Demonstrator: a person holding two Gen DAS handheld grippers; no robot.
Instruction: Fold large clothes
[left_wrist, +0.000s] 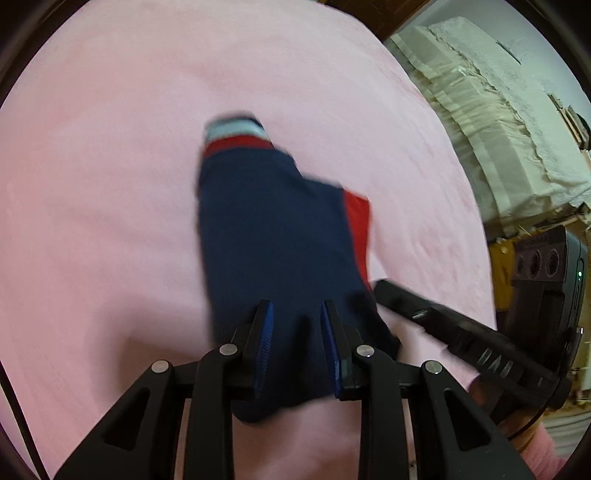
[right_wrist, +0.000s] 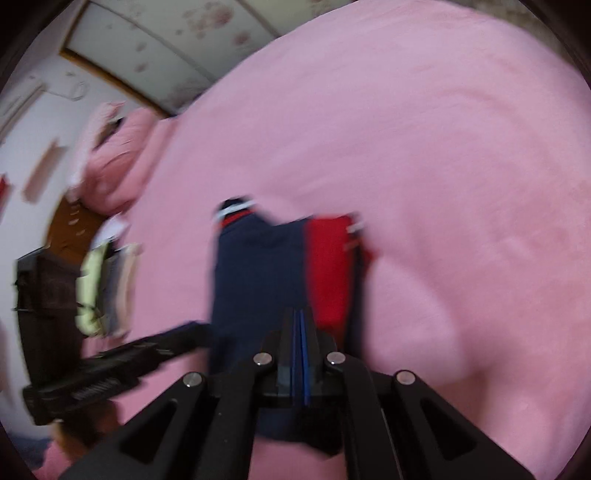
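A navy garment (left_wrist: 273, 229) with a red panel and a red-and-white striped cuff lies folded into a narrow strip on the pink bed (left_wrist: 110, 184). My left gripper (left_wrist: 297, 314) stands over its near end. The jaws are partly apart with navy cloth between them, and the pads do not visibly press it. My right gripper (left_wrist: 378, 286) comes in from the right, its tip at the garment's right edge. In the right wrist view the right gripper (right_wrist: 299, 314) is shut over the garment (right_wrist: 258, 266) where navy meets red. The left gripper (right_wrist: 199, 330) reaches in from the left. Both views are blurred.
The pink sheet (right_wrist: 443, 184) covers the whole bed. A pile of pale folded bedding (left_wrist: 480, 110) lies beyond the bed's right side. A stack of folded clothes (right_wrist: 103, 288) and a pink quilt (right_wrist: 118, 158) sit at the bed's left side.
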